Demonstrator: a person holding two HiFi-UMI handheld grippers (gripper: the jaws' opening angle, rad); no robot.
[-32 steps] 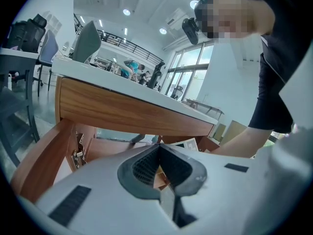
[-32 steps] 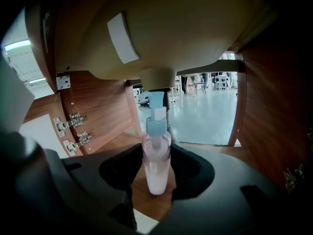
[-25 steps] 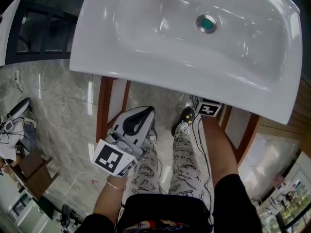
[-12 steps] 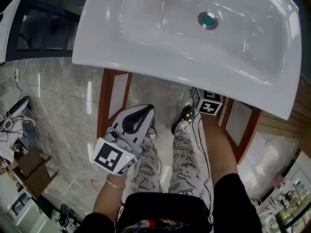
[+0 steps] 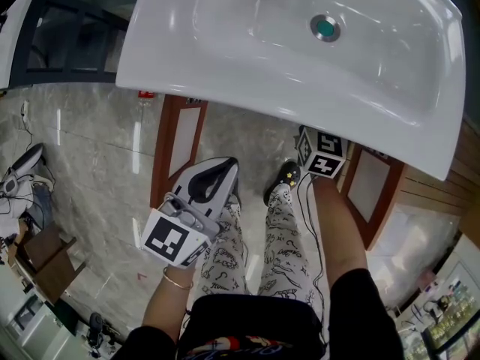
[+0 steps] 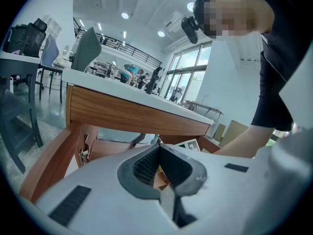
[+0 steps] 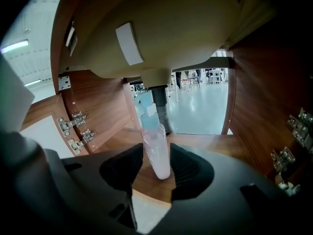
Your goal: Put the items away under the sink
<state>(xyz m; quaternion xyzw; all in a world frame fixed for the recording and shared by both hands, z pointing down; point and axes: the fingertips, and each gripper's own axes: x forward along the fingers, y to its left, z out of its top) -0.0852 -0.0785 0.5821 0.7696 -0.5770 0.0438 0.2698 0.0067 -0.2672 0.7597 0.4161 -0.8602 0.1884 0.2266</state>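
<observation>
Inside the brown wooden cabinet [image 7: 254, 82] under the white ceramic sink [image 5: 187, 88], I have the pale pink bottle with a light blue cap [image 7: 154, 141] in front of the grey drain pipe [image 7: 161, 109]. The right gripper [image 7: 156, 155] has just closed slightly, and its fingers [image 7: 190, 165] stand wide, apparently pressing the bottle's sides. I judge this the placing step. Next I should seat the bottle upright and let go. The left gripper [image 6: 159, 147] waits outside, fingers together, empty. The doors are open over a grey marbled floor [image 5: 90, 163].
</observation>
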